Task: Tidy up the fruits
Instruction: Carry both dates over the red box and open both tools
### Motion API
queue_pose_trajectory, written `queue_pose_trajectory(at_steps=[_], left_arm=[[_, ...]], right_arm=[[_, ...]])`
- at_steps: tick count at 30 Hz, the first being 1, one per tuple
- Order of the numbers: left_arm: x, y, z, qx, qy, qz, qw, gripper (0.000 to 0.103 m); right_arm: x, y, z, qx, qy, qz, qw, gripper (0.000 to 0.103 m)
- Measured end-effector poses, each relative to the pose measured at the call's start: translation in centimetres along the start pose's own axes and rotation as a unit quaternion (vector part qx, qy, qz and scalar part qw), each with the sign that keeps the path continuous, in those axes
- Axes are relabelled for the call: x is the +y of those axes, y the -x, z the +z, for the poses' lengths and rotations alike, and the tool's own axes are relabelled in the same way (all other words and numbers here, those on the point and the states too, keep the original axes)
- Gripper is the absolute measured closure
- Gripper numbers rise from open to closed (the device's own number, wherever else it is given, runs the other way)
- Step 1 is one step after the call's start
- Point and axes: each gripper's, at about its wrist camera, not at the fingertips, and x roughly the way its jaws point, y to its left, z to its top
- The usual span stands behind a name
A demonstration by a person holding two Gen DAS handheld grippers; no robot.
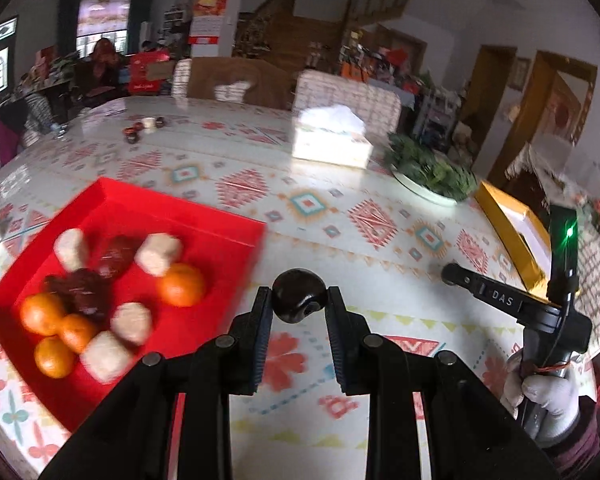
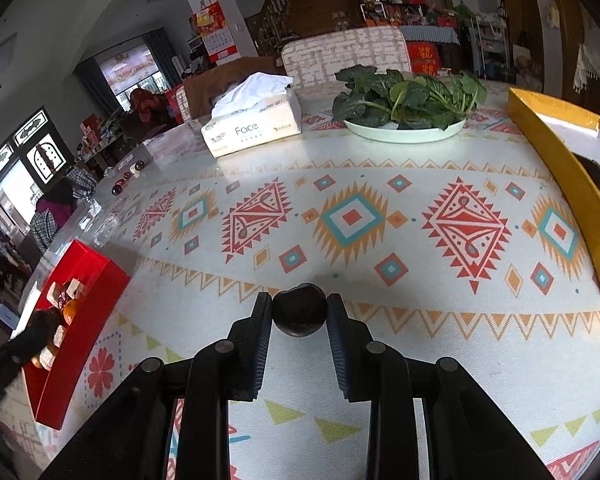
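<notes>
My left gripper [image 1: 299, 300] is shut on a dark round fruit [image 1: 298, 294], held above the patterned tablecloth just right of the red tray [image 1: 220, 232]. The tray holds several oranges [image 1: 180, 285], dark red fruits [image 1: 82, 286] and pale wrapped pieces [image 1: 158, 254]. My right gripper [image 2: 299, 312] is shut on another dark round fruit [image 2: 299, 314] over the middle of the table. The red tray [image 2: 80, 312] is at its far left, a yellow box [image 2: 560, 184] at its right. The right gripper's body [image 1: 512, 304] shows in the left wrist view.
A tissue pack [image 2: 256, 124] and a white plate of leafy greens [image 2: 408, 100] stand at the table's far side. Several small dark fruits [image 2: 126, 178] lie far left on the table. The yellow box [image 1: 512, 232] lies at the table's right edge. Chairs stand behind.
</notes>
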Motion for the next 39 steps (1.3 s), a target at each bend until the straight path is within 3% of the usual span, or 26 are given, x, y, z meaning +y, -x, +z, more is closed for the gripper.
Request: queue_pose_trajectory(at_steps=[5,14,20,25,39], left_arm=[[5.0,2.7,0.2,-0.021,0.041,0.023,0.9987,0.077],[11.2,4.1,-1.1,-0.024,0.098,0.043,0.9939,0.077],[12.0,3.9,-2.7,-0.001,0.099,0.03,0.9946,0.077],[11.9,3.1,-3.5,0.017,0.093,0.031,0.995,0.077],[13.3,2.7,-3.6,0.015,0.105,0.022,0.9941,0.075]], right_arm=[[2.1,1.0,-0.3,0.0,0.011,0.005,1.0,0.072],[12.2,1.9,-0.4,0.016,0.08,0.091,0.992,0.072],[19.1,0.3,-1.8,0.048,0.135,0.135,0.98,0.072],[22.6,-1.2,-2.8,0.072,0.155,0.155,0.973,0.072],[25.7,-4.7,-4.0,0.111,0.175,0.149,0.967,0.072]])
